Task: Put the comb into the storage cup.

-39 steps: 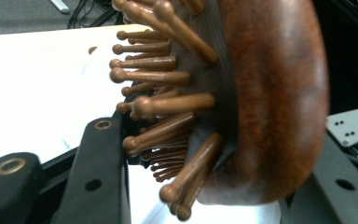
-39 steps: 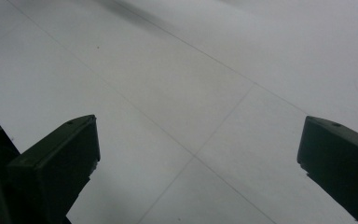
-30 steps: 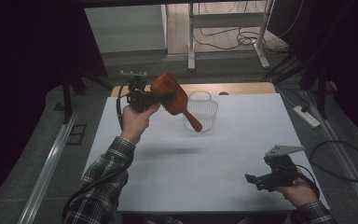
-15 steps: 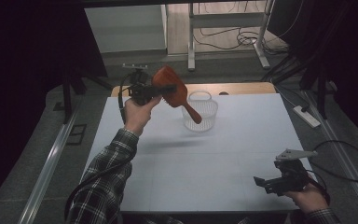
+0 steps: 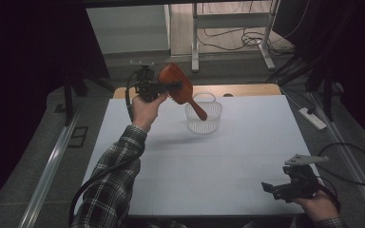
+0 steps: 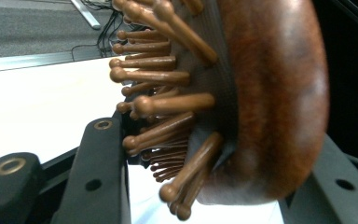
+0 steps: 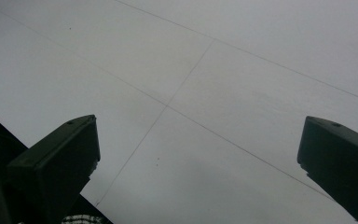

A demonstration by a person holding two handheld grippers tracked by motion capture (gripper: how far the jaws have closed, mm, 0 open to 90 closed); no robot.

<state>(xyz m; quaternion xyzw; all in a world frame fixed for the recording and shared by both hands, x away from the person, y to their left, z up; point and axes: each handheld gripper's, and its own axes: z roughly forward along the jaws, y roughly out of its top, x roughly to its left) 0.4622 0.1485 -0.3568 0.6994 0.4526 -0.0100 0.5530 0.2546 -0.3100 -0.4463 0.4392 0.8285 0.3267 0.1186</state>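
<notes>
At the left of the high view, the left gripper (image 5: 164, 88) is raised above the far left part of the desk (image 5: 247, 156), its jaws clamped on the head of a reddish wooden hairbrush (image 5: 178, 88). In the left gripper view the brush head (image 6: 242, 102) sits between the 2 black jaws, with its knobbed wooden pins toward one jaw and its smooth back toward the other. Compared with 1 second ago, the hand has carried the brush a little farther from the person and slightly to the right, with the grip unchanged. The handle now slants down so that its tip hangs over the rim of the white mesh basket (image 5: 203, 118), which stands on the far middle of the desk. Whether the tip touches the basket I cannot tell.

This looks like the approach to dropping the brush into the basket: the carry is nearly done, and what seems left is to bring the head over the opening, lower it and release.

At the right, the right gripper (image 5: 272, 188) rests low near the near right corner of the desk. It has drifted a little toward that corner since 1 second ago. Its jaws (image 7: 191, 154) stand wide apart with nothing between them, above bare white surface.
</notes>
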